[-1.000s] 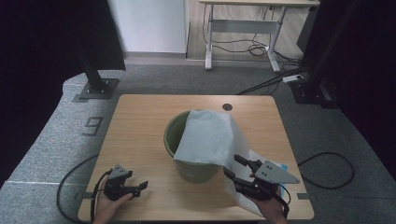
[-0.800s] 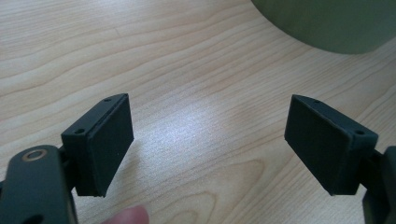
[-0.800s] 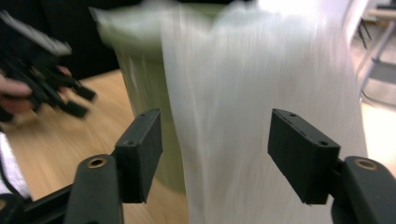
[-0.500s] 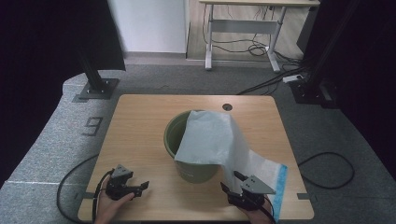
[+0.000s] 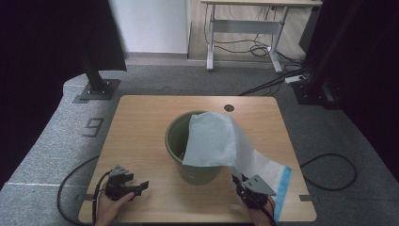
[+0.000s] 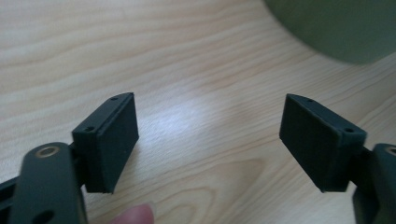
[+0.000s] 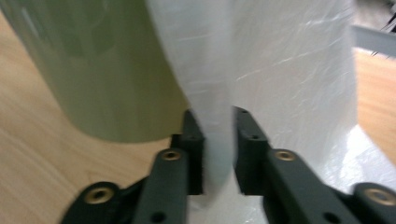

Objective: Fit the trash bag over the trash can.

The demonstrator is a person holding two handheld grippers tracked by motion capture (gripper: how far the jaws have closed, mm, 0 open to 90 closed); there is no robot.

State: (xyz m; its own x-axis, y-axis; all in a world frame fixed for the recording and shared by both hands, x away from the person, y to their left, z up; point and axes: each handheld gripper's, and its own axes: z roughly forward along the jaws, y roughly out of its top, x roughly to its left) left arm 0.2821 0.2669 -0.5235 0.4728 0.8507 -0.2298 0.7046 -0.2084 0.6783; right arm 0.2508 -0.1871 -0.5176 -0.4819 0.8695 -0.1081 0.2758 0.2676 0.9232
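The right gripper (image 5: 241, 184), jaws just closing, pinches the white bag (image 5: 221, 141) draped over the green bin (image 5: 175, 141) (mid-tabletop (image 5: 141, 122)), while the left gripper (image 5: 141, 186) rests open, empty.

Bare table (image 5: 141, 127) left of bin (image 5: 175, 141); white bag (image 5: 221, 141) draped over rim, blocking right front corner.

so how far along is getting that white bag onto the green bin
Done: the white bag already lies draped over the green bin, its tail trailing onto the table. In hand: the right gripper has just been closing, with a fold of the bag between its pads. The left gripper rests open on the table, holding nothing. Left: the bag is not yet opened out around the rim.
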